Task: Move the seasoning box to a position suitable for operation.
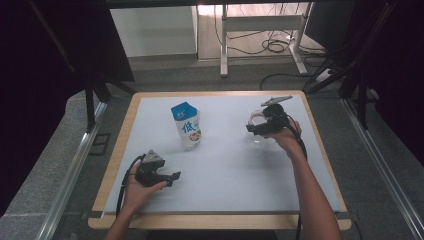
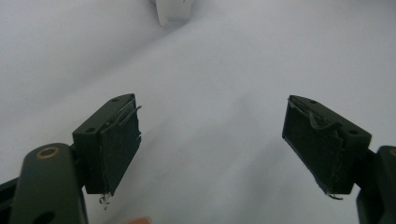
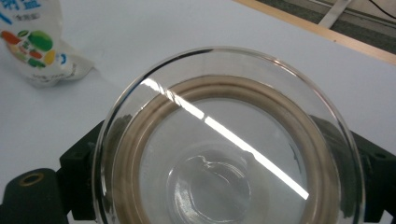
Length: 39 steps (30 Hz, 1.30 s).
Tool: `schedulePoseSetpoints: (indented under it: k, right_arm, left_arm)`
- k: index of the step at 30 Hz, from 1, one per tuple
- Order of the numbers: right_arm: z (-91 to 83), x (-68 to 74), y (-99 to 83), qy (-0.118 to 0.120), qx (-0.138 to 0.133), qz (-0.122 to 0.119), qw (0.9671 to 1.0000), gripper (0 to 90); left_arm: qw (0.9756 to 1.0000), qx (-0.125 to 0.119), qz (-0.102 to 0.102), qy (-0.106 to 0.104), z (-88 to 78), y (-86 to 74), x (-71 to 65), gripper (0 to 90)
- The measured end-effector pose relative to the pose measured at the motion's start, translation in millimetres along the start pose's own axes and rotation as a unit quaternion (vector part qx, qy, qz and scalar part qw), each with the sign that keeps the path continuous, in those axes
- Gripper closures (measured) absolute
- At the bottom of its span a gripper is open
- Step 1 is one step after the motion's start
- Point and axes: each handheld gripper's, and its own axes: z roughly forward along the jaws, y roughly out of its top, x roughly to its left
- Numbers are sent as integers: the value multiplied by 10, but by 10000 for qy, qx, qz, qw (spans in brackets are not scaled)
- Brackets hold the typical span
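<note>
A clear round glass lid with a tan seal ring sits between the jaws of my right gripper, which is shut on it. In the high view the right gripper holds the lid above the right half of the white mat. A white pouch with a blue top and a fruit print stands upright at the mat's middle, and the pouch is at the upper left of the right gripper view. My left gripper rests low at the front left, open and empty, pointing toward the pouch.
The white mat covers a wooden table with a narrow bare rim. A faint clear glass shape lies on the mat just under the right gripper. A desk frame and cables stand on the floor beyond the table.
</note>
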Motion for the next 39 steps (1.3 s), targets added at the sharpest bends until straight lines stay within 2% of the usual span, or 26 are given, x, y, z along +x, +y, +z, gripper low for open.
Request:
schedulePoseSetpoints:
  k: [10, 20, 28, 30, 33, 39]
  right_arm:
    - [-204, 197, -175, 169, -26, -208, 9996, 115]
    - [-253, 393, -381, 394, 89, -382, 9985, 115]
    - [-218, 567, -430, 553, 207, -555, 9967, 115]
    - [-188, 590, -431, 550, 257, -581, 9965, 114]
    - [-112, 586, -443, 409, 362, -641, 9964, 114]
    - [-85, 512, -442, 588, 297, -459, 9968, 110]
  left_arm:
    - [10000, 22, -19, -1, 11, -2, -1, 189]
    - [10000, 14, -19, 10, -2, -9, 6, 190]
    - [10000, 28, -23, 43, 2, -21, 7, 190]
    - [10000, 26, -18, 42, 8, -17, 6, 189]
    - [10000, 51, 3, 28, 20, -18, 7, 190]
    - [10000, 33, 21, 22, 21, -8, 12, 189]
